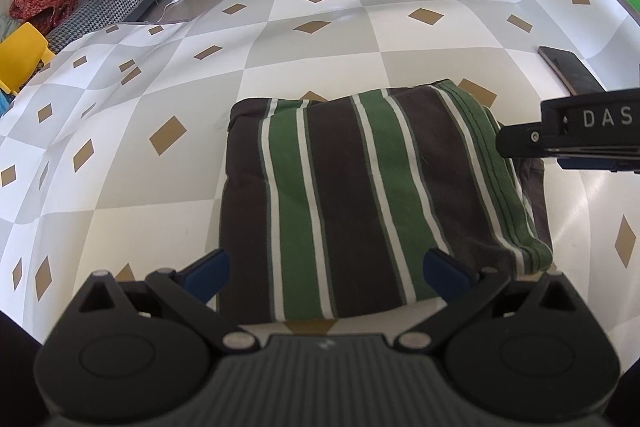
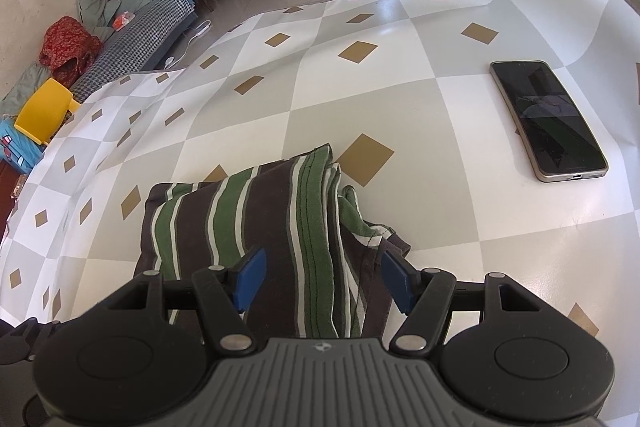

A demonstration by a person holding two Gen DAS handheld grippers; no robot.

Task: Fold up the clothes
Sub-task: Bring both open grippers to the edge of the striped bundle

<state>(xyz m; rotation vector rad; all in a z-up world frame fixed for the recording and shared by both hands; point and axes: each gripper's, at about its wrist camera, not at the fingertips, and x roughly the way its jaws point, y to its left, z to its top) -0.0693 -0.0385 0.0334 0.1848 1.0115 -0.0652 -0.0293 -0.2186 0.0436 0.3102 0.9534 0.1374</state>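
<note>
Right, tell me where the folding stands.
Done: the striped shirt lies folded into a compact rectangle on the checked tablecloth. In hand: nothing; the left gripper and right gripper are both open above it, fingers not pressing the cloth. Left: loose layers stick out on the phone side, so tucking that edge may remain. No other garment lies on the cloth.

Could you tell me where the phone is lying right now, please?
The phone lies flat on the checked tablecloth, to the right of and beyond the folded striped shirt in the right wrist view, not touching it.
</note>
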